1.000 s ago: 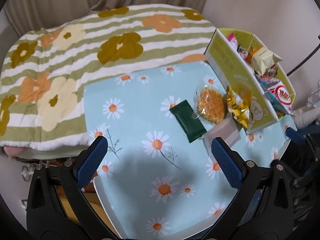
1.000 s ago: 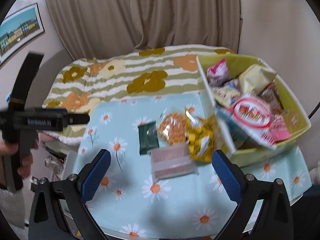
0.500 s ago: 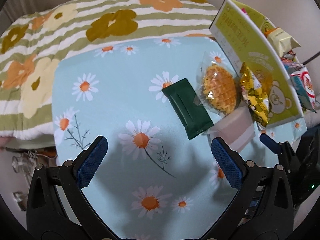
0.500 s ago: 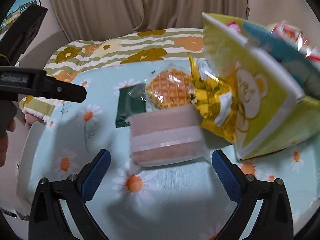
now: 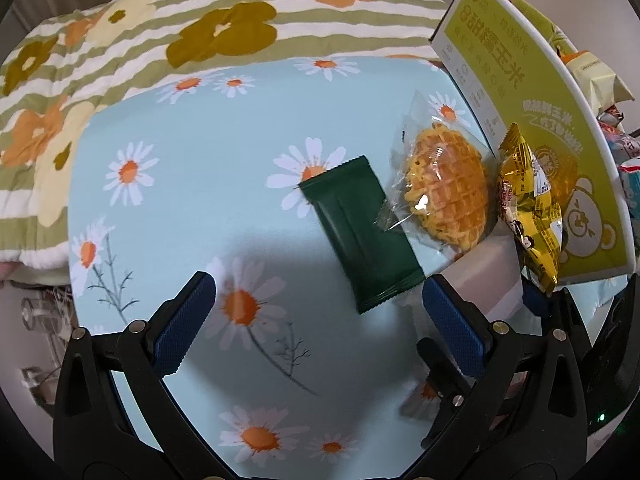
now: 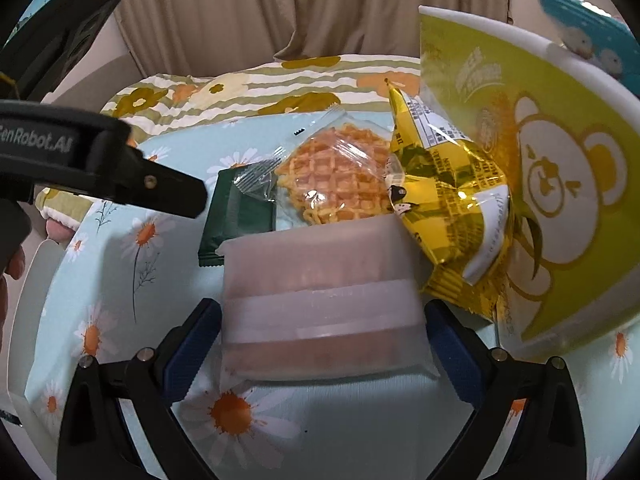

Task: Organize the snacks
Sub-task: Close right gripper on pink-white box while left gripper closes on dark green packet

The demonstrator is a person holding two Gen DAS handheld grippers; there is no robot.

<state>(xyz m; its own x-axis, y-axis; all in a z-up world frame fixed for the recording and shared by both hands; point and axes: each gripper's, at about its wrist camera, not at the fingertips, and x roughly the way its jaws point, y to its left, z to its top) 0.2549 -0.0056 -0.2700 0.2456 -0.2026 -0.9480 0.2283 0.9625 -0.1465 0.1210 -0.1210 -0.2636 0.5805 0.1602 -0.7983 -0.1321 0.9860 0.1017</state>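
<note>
Left wrist view: left gripper (image 5: 318, 320) jaws wide apart, nothing between them, over daisy-print bench (image 5: 224, 208). Dark green packet (image 5: 360, 236) at 1 o'clock of the gripper, waffle in clear wrap (image 5: 446, 188) at its right edge, gold packet (image 5: 530, 216) further right, leaning on yellow-green box (image 5: 532, 120). Box holds several packets, mostly cut off; printing on wall not legible, bear drawing visible.
Right wrist view: "enRobot.AI" readable on left gripper body. Right gripper (image 6: 320, 352) jaws have just been narrowing; frosted pink pack (image 6: 320, 300) lies between them, contact unclear. Versus 1 s ago: both views closer to bench, snacks larger in frame
</note>
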